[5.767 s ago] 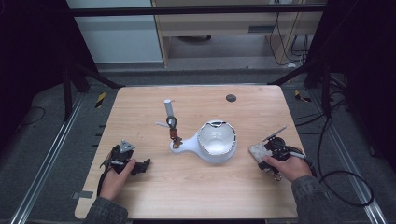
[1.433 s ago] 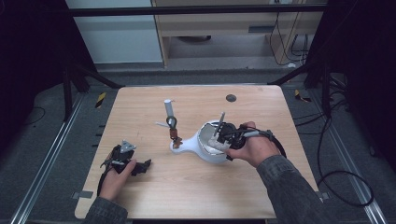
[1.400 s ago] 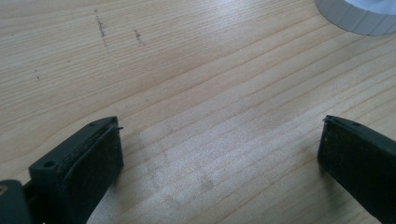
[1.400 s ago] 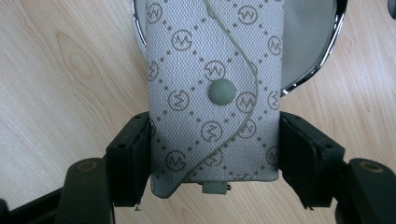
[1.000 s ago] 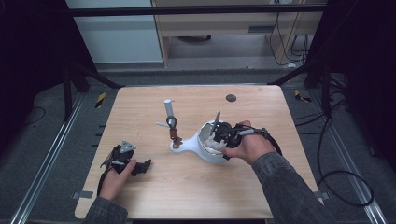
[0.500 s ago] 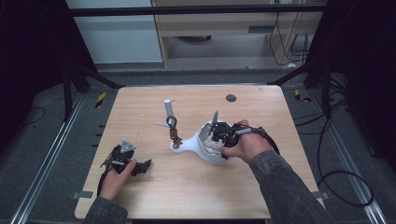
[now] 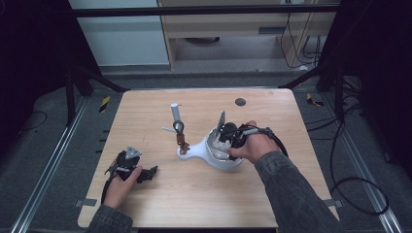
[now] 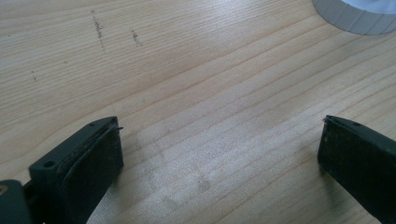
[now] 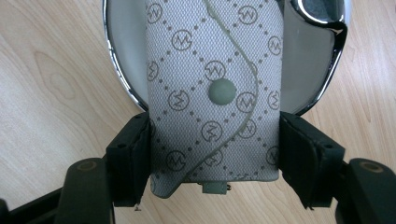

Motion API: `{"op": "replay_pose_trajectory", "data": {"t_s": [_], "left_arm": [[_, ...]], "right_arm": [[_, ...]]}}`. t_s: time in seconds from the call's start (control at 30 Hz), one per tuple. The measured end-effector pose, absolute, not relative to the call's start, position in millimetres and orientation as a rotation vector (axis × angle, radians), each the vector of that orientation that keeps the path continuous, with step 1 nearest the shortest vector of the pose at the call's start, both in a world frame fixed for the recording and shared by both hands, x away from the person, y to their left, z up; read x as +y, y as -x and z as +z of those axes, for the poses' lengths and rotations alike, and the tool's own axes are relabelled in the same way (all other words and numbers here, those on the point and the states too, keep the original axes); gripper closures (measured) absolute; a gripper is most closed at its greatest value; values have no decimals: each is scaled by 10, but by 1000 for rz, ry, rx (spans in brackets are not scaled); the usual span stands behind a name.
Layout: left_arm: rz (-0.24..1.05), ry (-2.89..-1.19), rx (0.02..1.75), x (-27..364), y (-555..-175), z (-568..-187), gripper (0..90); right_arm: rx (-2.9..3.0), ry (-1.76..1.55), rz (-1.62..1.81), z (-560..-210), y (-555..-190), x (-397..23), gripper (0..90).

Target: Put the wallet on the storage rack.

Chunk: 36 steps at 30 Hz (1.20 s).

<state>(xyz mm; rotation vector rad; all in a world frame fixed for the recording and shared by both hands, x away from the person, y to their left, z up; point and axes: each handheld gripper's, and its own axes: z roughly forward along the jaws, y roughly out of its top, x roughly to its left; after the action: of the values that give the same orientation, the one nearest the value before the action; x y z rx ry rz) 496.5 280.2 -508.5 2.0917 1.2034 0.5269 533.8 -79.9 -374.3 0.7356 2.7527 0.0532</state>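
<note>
Right tool point(image 9: 215, 154) clamped across patterned fabric pouch point(image 9: 212, 93), held over white bowl point(image 7: 218, 158) mid-bench. Looks soft, light, squashable; best gripped across both side edges. Left tool point(image 8: 219, 154) released, resting near-left on bench point(image 7: 194, 204).

The pouch point(image 9: 212, 93) is pale grey with a diamond lattice of dots and circled monograms — the bowl point(image 9: 299, 70) white, chrome-rimmed — the worktop point(image 9: 46, 93) light woodgrain.
</note>
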Motion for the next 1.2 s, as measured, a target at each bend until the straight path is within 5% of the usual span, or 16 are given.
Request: {"op": "replay_pose_trajectory", "data": {"t_s": [1.2], "left_arm": [[525,-2098,1195,2797,-4966,-5084,0]], "right_arm": [[2754,-729,50,-3823,-5435,-704,318]]}}
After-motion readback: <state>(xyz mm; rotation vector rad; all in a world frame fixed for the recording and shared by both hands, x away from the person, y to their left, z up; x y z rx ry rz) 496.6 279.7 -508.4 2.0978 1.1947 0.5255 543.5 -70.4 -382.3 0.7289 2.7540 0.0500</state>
